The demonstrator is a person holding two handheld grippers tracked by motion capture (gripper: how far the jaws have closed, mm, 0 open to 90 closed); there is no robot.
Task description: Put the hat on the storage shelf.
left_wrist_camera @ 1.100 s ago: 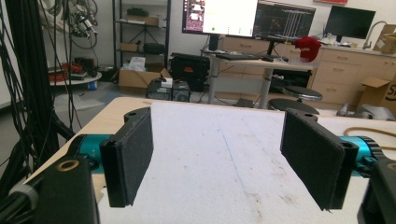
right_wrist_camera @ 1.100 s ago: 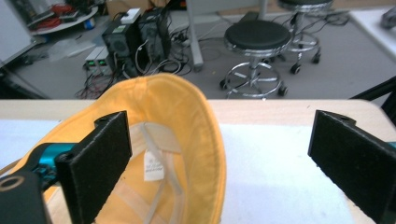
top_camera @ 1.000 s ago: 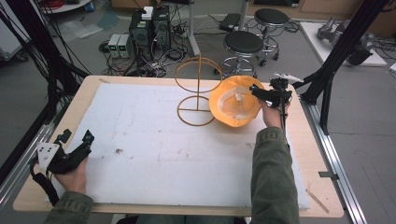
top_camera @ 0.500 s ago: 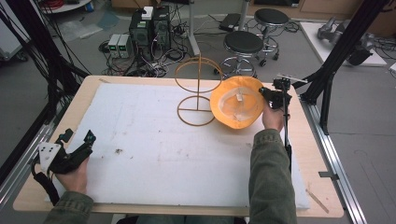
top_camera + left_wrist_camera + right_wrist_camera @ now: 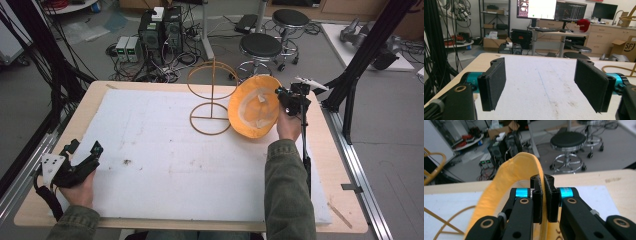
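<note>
An orange cap (image 5: 254, 106) with a pale lining is held up on edge at the far right of the white mat, its hollow side facing the camera. My right gripper (image 5: 284, 96) is shut on its rim; in the right gripper view the jaws pinch the orange brim (image 5: 524, 165) between them at my right gripper (image 5: 543, 195). A gold wire stand (image 5: 212, 97) with a ring top and ring base stands just left of the cap. My left gripper (image 5: 85, 159) rests at the mat's near left, open, with nothing between its pads (image 5: 495, 82).
A white foam mat (image 5: 165, 160) covers the wooden table (image 5: 340, 170). Black frame posts (image 5: 365, 50) rise at the right, cables hang at the left. Stools (image 5: 260, 47) and electronics (image 5: 160, 27) stand on the floor beyond the far edge.
The right gripper has tilted the cap further upright and shifted it slightly right, away from the wire stand. The left gripper has stayed put.
</note>
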